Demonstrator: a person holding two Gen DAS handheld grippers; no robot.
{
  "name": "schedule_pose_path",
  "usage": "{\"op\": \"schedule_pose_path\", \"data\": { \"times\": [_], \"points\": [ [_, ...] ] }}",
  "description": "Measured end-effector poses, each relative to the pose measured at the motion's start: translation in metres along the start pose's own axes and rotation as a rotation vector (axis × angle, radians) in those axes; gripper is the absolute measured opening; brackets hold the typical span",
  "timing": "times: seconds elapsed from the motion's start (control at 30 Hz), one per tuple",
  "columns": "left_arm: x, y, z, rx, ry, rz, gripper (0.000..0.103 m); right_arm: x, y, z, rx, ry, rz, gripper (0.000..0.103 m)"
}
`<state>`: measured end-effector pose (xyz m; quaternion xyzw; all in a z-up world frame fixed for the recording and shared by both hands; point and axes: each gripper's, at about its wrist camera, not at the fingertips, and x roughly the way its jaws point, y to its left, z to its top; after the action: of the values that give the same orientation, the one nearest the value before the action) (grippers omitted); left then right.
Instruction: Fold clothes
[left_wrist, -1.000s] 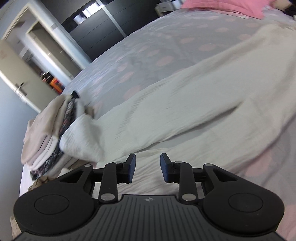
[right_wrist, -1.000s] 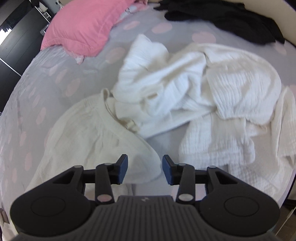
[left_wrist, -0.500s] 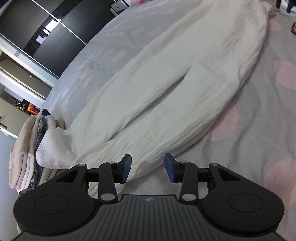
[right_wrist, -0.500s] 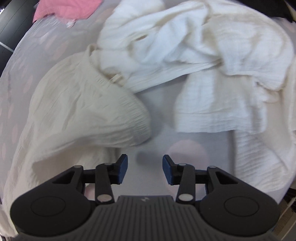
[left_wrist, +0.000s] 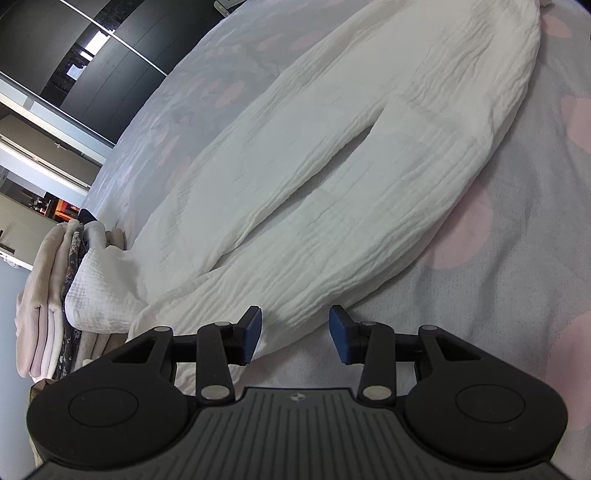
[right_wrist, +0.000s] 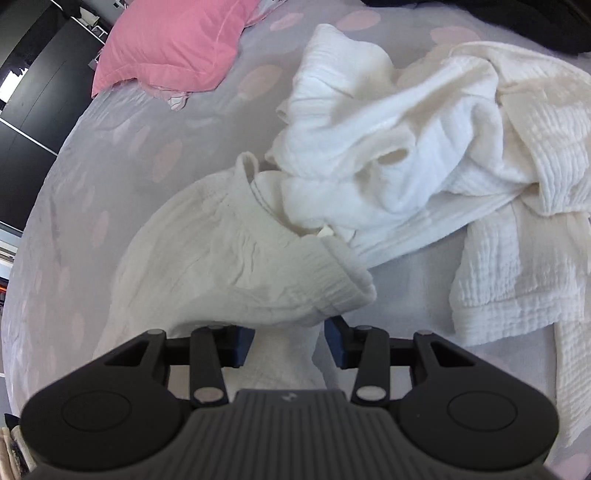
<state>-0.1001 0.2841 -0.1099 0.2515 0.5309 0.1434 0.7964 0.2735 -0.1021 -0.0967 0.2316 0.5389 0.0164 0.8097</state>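
Note:
Cream trousers (left_wrist: 332, 177) lie flat on the bed, both legs stretching away in the left wrist view. My left gripper (left_wrist: 295, 326) hovers low at the hem of the near leg. It is open, the hem's edge lies between its fingertips, and the pads do not press on it. In the right wrist view the trousers' elastic waistband (right_wrist: 332, 280) reaches over my right gripper (right_wrist: 290, 332). That gripper is open too, with the waistband corner's cloth in the gap between its blue pads.
A grey bedspread (left_wrist: 517, 258) with pink spots covers the bed. Folded clothes (left_wrist: 48, 295) are stacked at the bed's left edge. Crumpled white garments (right_wrist: 406, 147) lie beyond the waistband, with a pink pillow (right_wrist: 177, 40) and a black garment (right_wrist: 535, 22) further back. Dark wardrobe doors (left_wrist: 92, 55) stand behind.
My left gripper has sunk toward the leg hem, rolled, and its jaws have widened. The right gripper has moved onto the waistband corner, which now lies between its fingers.

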Motion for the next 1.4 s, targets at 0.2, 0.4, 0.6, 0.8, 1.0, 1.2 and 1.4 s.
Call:
{"op": "schedule_pose_path", "data": {
  "times": [0.2, 0.4, 0.6, 0.8, 1.0, 1.2, 1.4],
  "points": [
    [-0.005, 0.001, 0.0, -0.007, -0.044, -0.047, 0.038, 0.011, 0.003, 0.001, -0.077, -0.037, -0.091, 0.044],
    [-0.007, -0.01, 0.001, 0.044, -0.073, -0.064, 0.04, 0.002, 0.014, 0.002, -0.148, -0.081, -0.108, 0.012],
    [0.0, 0.001, 0.004, -0.041, -0.035, -0.07, 0.006, -0.023, 0.025, 0.002, -0.194, -0.108, -0.124, 0.008],
    [-0.024, 0.024, 0.007, -0.185, -0.119, -0.096, 0.001, -0.049, 0.017, 0.006, -0.164, -0.121, -0.09, 0.005],
    [-0.053, 0.045, 0.006, -0.297, -0.196, -0.075, 0.001, -0.076, 0.004, 0.006, -0.112, -0.148, -0.082, 0.004],
    [-0.08, 0.065, 0.001, -0.375, -0.261, -0.089, 0.0, -0.104, -0.009, 0.006, -0.08, -0.178, -0.05, 0.003],
    [-0.106, 0.078, -0.015, -0.427, -0.3, -0.167, 0.0, -0.128, -0.03, 0.003, -0.058, -0.183, -0.069, 0.003]
  ]
}}
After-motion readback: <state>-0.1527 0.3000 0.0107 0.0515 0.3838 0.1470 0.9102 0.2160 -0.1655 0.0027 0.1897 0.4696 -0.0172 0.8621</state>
